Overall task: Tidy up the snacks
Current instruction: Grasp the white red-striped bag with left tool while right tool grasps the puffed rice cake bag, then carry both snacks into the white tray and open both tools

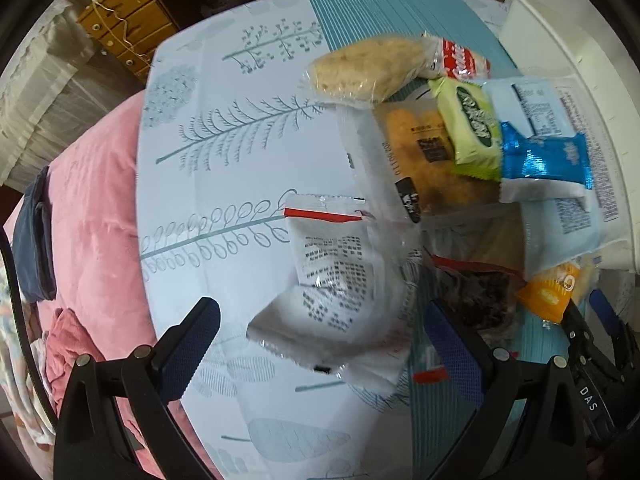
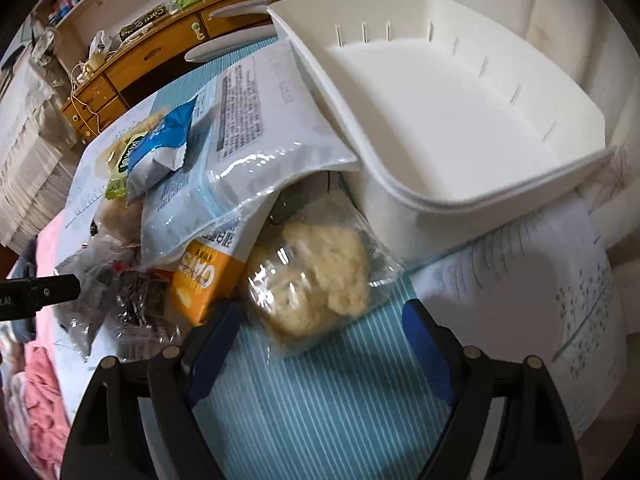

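The left gripper (image 1: 320, 344) points straight down over the desk (image 1: 240, 140), its jaws spread wide on either side of a clear wrapper (image 1: 332, 280) printed with black text and a red stripe. The blue pads (image 1: 192, 344) do not press on it. Just right of that wrapper lies a dark snack (image 1: 480, 300) in clear film, and next to it an orange pack (image 1: 548, 292).

The right gripper (image 2: 320, 344) tilts steeply down, jaws also wide apart with nothing clamped. Just beyond its fingertips a clear bag of pale puffed pieces (image 2: 320, 276) lies on the teal striped mat (image 2: 320, 400). The orange pack (image 2: 204, 280) touches that bag on its left, close to the left pad.

Farther out the snacks are heaped: a big pale blue bag (image 2: 248, 152) leans on the white bin (image 2: 460, 100), with a blue-and-silver packet (image 2: 160, 148) and a green packet (image 1: 472, 128) on top. A rice cracker (image 1: 360, 68) and a red-and-white pack (image 1: 460, 60) sit at the far side of the heap. The bin stands at the desk's right, nothing visible inside it. Past the desk's left edge lies a pink quilt (image 1: 92, 220).
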`<state>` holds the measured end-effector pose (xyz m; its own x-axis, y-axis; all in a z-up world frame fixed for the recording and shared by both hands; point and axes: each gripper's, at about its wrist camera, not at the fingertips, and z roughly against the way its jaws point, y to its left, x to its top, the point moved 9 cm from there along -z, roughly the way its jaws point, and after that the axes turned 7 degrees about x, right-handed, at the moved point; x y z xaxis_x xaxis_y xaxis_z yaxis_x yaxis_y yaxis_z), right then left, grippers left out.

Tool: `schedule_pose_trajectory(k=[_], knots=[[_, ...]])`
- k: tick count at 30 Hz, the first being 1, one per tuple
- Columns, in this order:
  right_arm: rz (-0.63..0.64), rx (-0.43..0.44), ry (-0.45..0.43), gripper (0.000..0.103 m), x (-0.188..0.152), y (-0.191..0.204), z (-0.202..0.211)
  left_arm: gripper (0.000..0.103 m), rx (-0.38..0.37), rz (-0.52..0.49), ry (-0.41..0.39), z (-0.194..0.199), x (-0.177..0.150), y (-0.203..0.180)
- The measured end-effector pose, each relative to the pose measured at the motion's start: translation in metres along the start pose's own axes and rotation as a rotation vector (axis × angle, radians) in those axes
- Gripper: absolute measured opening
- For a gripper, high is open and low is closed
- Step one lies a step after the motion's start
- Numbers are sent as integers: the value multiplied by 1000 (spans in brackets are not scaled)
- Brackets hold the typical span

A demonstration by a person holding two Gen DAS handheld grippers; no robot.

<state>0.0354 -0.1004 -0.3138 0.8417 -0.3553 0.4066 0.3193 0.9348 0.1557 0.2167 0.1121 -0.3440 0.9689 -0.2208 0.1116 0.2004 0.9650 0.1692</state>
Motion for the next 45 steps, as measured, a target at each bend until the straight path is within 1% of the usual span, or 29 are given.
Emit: schedule_pose_trajectory(k=[4,7,9,10,12,14,15,16,17,18,20,26,29,36,40,45], knots=[[60,-60,-29,84,8,8,-10,100,-26,-13,29,-15,2,1],[84,-91,-26,85,9,9,-18,100,-68,-16,48,-23,3,0],[103,-121,-16,86,9,10,-24,97,-92,-22,50,-26,5,-1],[107,-127,-15,86,8,9,-24,94,-111,-22,55,-28,4,-2],[112,-139,-16,86,8,10,-25,83,-168,-11,85,-35,2,-3],[109,-132,-11,84,4,9,-24,69,-209,2,116,-41,-3,-4],[110,-124,-5,80,4,9,-24,64,-223,5,121,-42,-3,-5],[114,-107,2,77,4,11,-24,61,-234,9,124,-42,-4,-5],[122,-96,6,71,4,12,-24,58,-238,13,125,-43,-4,-5],[129,-98,12,69,4,13,-24,56,-251,15,127,-43,-4,-6],[127,-97,22,66,4,15,-23,53,-255,18,129,-42,-5,-5],[80,-78,80,64,-5,18,-20,51,-242,25,145,-45,-8,0],[48,-55,115,63,-15,22,-16,51,-239,34,153,-45,-20,11],[-41,32,194,63,-41,34,-1,51,-283,62,159,-33,-46,24],[-44,68,191,63,-49,41,14,51,-328,76,132,-13,-61,20],[-26,132,137,63,-43,48,36,51,-405,98,61,17,-73,11]])
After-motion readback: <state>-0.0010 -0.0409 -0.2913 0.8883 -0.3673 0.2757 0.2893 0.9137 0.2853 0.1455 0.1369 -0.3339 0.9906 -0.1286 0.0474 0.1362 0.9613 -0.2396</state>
